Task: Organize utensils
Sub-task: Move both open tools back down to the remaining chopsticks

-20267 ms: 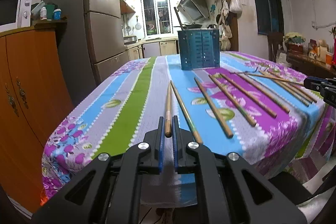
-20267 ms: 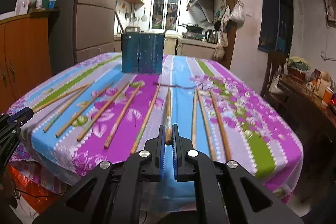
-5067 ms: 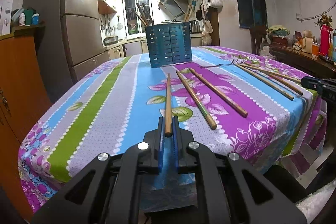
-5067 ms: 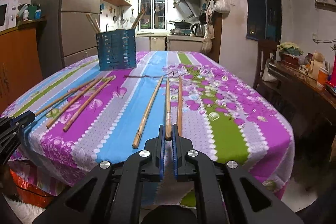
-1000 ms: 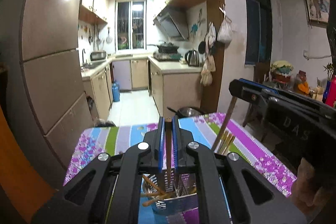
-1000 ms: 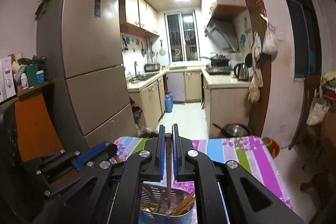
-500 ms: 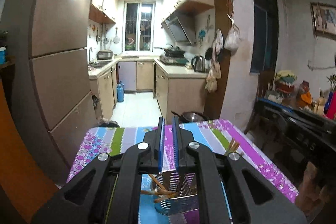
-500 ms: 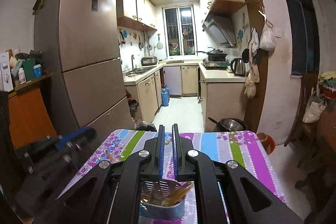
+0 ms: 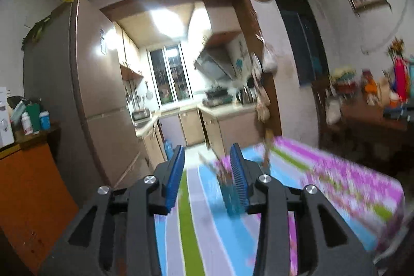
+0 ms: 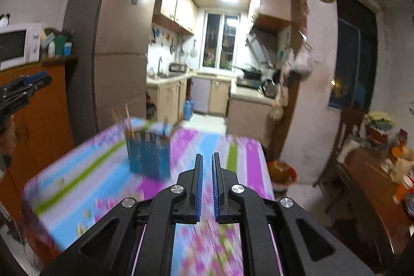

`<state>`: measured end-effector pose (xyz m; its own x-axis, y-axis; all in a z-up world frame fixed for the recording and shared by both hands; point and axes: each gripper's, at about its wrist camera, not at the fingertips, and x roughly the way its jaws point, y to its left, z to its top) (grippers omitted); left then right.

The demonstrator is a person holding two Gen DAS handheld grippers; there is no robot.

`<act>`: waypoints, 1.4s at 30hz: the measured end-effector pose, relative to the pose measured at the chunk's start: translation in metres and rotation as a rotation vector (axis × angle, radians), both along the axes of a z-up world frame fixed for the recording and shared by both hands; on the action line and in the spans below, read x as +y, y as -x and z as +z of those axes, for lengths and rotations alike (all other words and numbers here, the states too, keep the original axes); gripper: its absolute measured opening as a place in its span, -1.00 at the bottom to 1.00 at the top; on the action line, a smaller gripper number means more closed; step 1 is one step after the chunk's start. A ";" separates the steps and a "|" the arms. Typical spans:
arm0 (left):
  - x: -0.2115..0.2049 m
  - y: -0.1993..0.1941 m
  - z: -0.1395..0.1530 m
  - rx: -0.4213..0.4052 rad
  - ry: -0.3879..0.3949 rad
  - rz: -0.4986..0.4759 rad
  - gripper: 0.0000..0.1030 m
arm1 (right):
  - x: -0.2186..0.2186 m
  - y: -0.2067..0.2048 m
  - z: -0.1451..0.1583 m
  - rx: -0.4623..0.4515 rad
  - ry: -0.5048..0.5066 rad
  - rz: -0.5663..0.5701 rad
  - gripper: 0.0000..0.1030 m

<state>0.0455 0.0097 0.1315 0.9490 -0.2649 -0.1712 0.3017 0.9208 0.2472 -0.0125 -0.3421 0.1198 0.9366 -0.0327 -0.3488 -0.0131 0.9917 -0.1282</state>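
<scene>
Left gripper [image 9: 207, 159], lower centre of its view: jaws just opened to a moderate gap, nothing between them. Right gripper [image 10: 206, 167], lower centre: jaws nearly closed, empty. Blue utensil holder [image 10: 148, 154] with chopsticks [image 10: 128, 120], left of centre on the striped tablecloth [image 10: 85, 183], blurred.

No readable text showing anywhere, both views blurring with motion, sticker on the far fridge [image 10: 113, 25] door showing only as an illegible patch
</scene>
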 end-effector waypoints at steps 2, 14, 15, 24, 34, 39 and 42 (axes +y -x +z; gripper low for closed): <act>0.001 0.019 -0.026 0.054 -0.020 -0.003 -0.32 | -0.009 0.026 -0.027 0.020 0.024 -0.042 -0.84; -0.046 0.076 -0.202 0.289 -0.095 0.056 -0.33 | 0.030 0.075 -0.181 0.113 -0.049 -0.128 -0.84; -0.050 0.085 -0.212 0.288 -0.107 0.035 -0.33 | 0.034 0.074 -0.186 0.115 -0.047 -0.131 -0.84; -0.068 0.067 -0.238 0.338 -0.124 0.063 -0.33 | 0.059 0.057 -0.209 0.150 -0.042 -0.109 -0.84; -0.068 0.060 -0.249 0.354 -0.085 0.093 -0.41 | 0.064 0.040 -0.218 0.203 -0.052 -0.107 -0.84; -0.071 0.057 -0.250 0.346 -0.071 0.089 -0.46 | 0.061 0.034 -0.222 0.216 -0.054 -0.124 -0.84; -0.071 0.056 -0.251 0.341 -0.055 0.088 -0.46 | 0.060 0.031 -0.223 0.211 -0.061 -0.130 -0.84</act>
<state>-0.0107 -0.0615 -0.1197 0.8534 -0.1666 -0.4939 0.2959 0.9349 0.1960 -0.0439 -0.2822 -0.1029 0.8322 -0.1213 -0.5410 0.0953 0.9925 -0.0759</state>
